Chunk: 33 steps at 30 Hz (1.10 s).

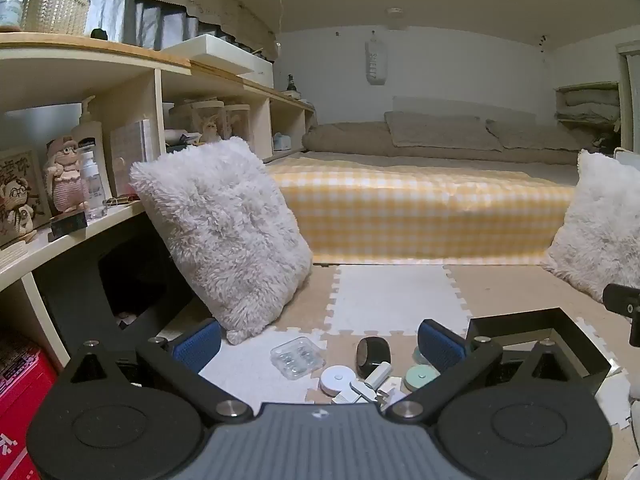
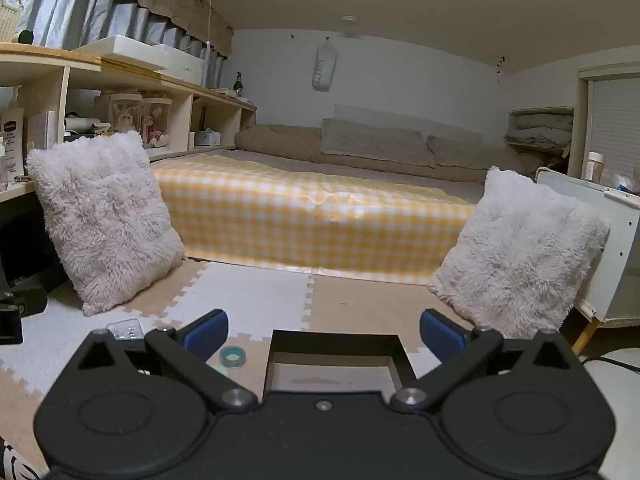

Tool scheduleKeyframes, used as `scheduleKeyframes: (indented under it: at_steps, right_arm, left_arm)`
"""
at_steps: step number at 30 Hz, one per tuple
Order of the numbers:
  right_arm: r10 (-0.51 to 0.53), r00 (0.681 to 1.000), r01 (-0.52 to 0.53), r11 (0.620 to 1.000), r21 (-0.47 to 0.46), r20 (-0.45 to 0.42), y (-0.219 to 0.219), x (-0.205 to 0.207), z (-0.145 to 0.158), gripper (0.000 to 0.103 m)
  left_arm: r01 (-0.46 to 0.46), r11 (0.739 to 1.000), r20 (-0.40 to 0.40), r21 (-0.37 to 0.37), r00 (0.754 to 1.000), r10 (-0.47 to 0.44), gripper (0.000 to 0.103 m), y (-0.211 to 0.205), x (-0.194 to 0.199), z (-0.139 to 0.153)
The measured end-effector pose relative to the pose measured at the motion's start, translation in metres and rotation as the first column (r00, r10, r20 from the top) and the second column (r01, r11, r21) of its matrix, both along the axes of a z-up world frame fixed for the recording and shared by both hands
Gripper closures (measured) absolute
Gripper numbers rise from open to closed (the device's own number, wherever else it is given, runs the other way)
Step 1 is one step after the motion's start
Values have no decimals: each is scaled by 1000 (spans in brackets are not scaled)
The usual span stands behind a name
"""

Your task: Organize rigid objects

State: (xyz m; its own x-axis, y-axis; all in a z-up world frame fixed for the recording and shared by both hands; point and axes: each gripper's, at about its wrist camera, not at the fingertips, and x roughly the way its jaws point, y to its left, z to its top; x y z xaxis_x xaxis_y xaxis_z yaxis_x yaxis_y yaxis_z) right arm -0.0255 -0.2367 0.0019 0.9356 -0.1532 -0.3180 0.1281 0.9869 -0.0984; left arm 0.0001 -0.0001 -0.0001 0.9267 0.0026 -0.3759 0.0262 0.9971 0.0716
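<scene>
Small rigid items lie on the foam floor mat in the left wrist view: a clear plastic case (image 1: 297,357), a black ring-shaped band (image 1: 373,355), a white round puck (image 1: 337,380), a white clip-like piece (image 1: 376,376) and a mint green disc (image 1: 419,377). My left gripper (image 1: 320,344) hovers open above them, nothing between its blue pads (image 1: 197,345). A black open box (image 1: 548,344) sits to their right. In the right wrist view the same black box (image 2: 336,346) lies just ahead of my open, empty right gripper (image 2: 323,332), with a teal tape roll (image 2: 233,357) and the clear case (image 2: 127,329) at its left.
Two fluffy white cushions (image 2: 106,220) (image 2: 520,252) lean on either side of a low bed with a yellow checked cover (image 2: 312,220). A cream shelf unit (image 1: 120,92) with bottles and figurines runs along the left. A red box (image 1: 20,384) stands at bottom left.
</scene>
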Motion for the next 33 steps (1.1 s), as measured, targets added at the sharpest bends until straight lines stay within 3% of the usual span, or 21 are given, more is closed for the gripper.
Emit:
scheduleKeyframes:
  at_steps: [33]
  right_arm:
    - [0, 1000, 0, 1000, -7, -3, 0, 0, 0, 0]
  left_arm:
    - [0, 1000, 2, 5, 1000, 0, 0, 0, 0, 0]
